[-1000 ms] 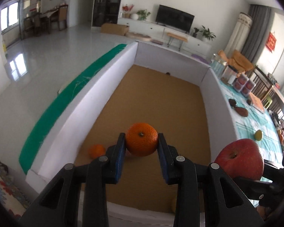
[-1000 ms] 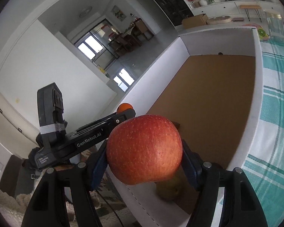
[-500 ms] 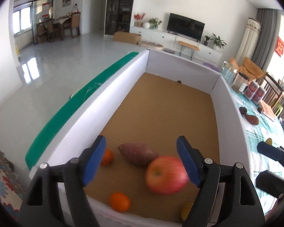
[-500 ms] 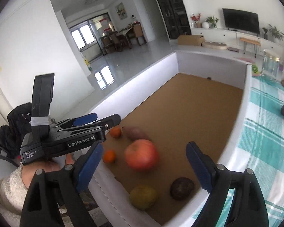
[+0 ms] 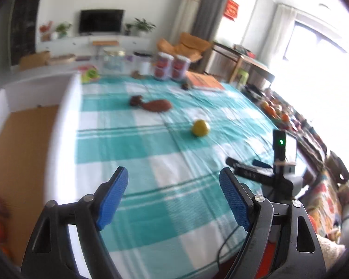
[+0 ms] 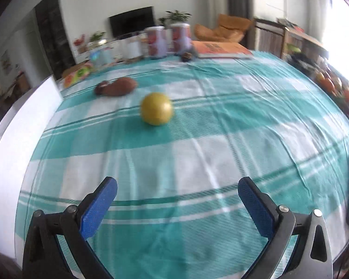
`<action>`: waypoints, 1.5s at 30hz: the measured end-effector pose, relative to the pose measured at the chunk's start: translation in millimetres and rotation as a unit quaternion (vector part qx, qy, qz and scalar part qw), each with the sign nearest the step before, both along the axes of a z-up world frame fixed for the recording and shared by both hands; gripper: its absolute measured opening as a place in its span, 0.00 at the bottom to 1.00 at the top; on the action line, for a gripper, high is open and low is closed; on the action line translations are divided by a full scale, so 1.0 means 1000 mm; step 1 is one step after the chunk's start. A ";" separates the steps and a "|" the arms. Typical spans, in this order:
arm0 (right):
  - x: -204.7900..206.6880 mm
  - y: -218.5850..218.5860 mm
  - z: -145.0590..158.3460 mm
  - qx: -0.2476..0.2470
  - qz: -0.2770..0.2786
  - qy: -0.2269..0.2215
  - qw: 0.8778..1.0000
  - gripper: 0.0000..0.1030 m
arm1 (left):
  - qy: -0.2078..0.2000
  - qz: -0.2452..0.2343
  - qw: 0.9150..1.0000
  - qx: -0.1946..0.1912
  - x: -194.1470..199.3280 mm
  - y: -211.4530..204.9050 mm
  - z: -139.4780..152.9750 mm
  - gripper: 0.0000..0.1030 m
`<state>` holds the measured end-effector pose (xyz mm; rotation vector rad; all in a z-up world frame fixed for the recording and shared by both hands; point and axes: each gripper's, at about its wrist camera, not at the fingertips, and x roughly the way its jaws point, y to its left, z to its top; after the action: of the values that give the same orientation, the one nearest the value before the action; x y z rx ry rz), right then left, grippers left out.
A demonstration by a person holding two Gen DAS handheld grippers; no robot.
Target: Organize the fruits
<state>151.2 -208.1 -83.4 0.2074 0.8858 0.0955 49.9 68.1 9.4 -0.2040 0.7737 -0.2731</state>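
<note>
Both your left gripper (image 5: 173,197) and right gripper (image 6: 176,205) were released and empty; you needed to center the right one on the lemon (image 6: 156,108) before closing.

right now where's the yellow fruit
The yellow fruit lies alone on the checked tablecloth, ahead of the open right gripper, left of centre in its view, just this side of the brown sweet potato.
</note>
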 end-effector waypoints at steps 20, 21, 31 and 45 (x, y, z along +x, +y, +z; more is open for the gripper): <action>0.008 0.004 -0.021 -0.016 -0.029 0.033 0.999 1.00 | 0.060 0.075 0.986 0.137 0.115 -0.036 -0.118 0.80; 0.008 0.004 -0.021 -0.018 -0.029 0.033 0.999 1.00 | 0.054 0.077 0.986 0.140 0.113 -0.037 -0.118 0.81; 0.009 0.007 -0.023 -0.031 -0.027 0.035 0.999 1.00 | 0.060 0.069 0.984 0.151 0.116 -0.041 -0.119 0.86; 0.010 0.013 -0.025 -0.057 -0.023 0.039 0.997 1.00 | 0.066 0.060 0.985 0.145 0.118 -0.040 -0.119 0.89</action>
<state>161.1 -194.7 -108.3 0.1258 0.9611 -0.0070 167.9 27.8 -109.2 0.0076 0.9186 -0.0317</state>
